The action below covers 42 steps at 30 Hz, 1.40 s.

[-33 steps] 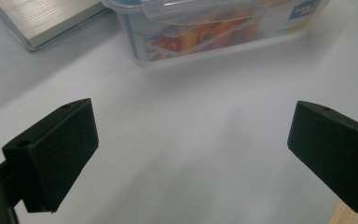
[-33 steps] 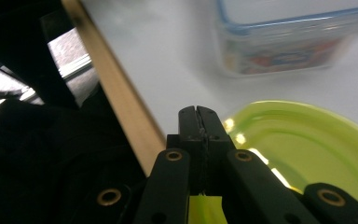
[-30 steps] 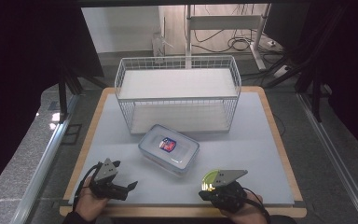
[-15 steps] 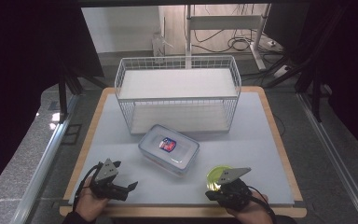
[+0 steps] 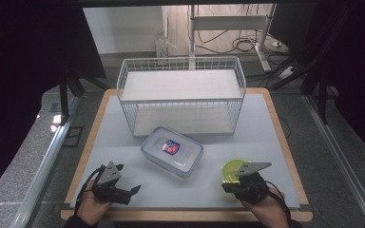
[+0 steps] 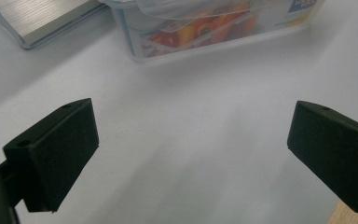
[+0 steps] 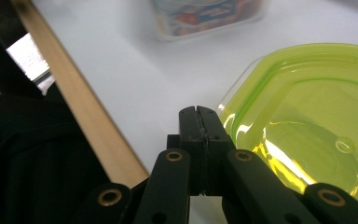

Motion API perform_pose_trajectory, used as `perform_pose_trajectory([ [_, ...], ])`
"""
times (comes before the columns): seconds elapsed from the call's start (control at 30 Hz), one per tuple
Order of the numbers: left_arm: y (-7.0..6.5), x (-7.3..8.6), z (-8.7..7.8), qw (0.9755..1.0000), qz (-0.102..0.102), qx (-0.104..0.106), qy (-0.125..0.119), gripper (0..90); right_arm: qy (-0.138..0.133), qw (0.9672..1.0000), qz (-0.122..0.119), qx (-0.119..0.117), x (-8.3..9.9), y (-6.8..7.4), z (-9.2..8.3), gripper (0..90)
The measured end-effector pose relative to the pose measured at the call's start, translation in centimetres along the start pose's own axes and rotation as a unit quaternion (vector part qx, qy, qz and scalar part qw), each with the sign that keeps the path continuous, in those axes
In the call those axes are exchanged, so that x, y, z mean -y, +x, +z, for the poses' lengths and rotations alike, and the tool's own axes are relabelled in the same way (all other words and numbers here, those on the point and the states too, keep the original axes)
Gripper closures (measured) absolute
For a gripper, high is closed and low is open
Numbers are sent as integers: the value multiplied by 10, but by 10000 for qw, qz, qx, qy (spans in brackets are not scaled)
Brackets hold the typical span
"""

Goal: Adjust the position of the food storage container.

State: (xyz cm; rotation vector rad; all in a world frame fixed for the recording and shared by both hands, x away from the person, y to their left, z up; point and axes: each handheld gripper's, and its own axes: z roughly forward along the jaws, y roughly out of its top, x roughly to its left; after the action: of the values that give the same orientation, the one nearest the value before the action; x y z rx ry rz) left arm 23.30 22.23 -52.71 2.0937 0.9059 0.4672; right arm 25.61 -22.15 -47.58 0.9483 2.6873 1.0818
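A clear lidded food box (image 5: 172, 152) with a red and blue label lies in the middle of the white mat. A yellow-green translucent dish (image 5: 232, 168) rests near the front right. My right gripper (image 5: 225, 188) is low at the dish's front side, shut with nothing between its jaws. In the right gripper view its closed tips (image 7: 199, 113) sit just left of the dish's rim (image 7: 307, 116), and I cannot tell whether they touch it. My left gripper (image 5: 132, 194) stands open at the front left. Its pads (image 6: 56, 154) are wide apart over bare mat, short of the food box (image 6: 205, 28).
A white wire basket (image 5: 180, 95) stands at the back of the mat, behind the food box. The table's wooden rim (image 5: 285, 142) frames the mat, and its front edge (image 7: 74, 116) runs close beside my right gripper. A flat grey slab (image 6: 37, 18) lies beyond the left gripper.
My right gripper has slid to the right along the front edge, still shut. The green dish beside it also appears farther right, with more of it showing. The left gripper has stayed put.
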Motion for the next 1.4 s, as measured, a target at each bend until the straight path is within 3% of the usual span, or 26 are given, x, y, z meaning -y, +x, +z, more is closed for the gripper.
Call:
perform_pose_trajectory([
  [0.6,0,0,2,10000,24,9,45,29,-274,9974,481,454,3,-50,-12,900],
  [0.8,0,0,2,9999,-22,105,-40,32,-369,9950,649,665,5,-66,-17,900],
  [1.0,0,0,3,10000,-13,36,-40,35,-433,9919,806,879,7,-82,-23,900],
  [1.13,1,0,2,9999,-47,-56,-152,33,-454,9914,794,941,7,-81,-24,900],
  [1.23,4,-2,2,9997,-199,-70,-144,52,-529,9915,715,946,4,-75,-25,897],
  [1.4,15,-12,7,9993,-323,-159,94,85,-572,9929,590,861,-1,-64,-20,897],
])
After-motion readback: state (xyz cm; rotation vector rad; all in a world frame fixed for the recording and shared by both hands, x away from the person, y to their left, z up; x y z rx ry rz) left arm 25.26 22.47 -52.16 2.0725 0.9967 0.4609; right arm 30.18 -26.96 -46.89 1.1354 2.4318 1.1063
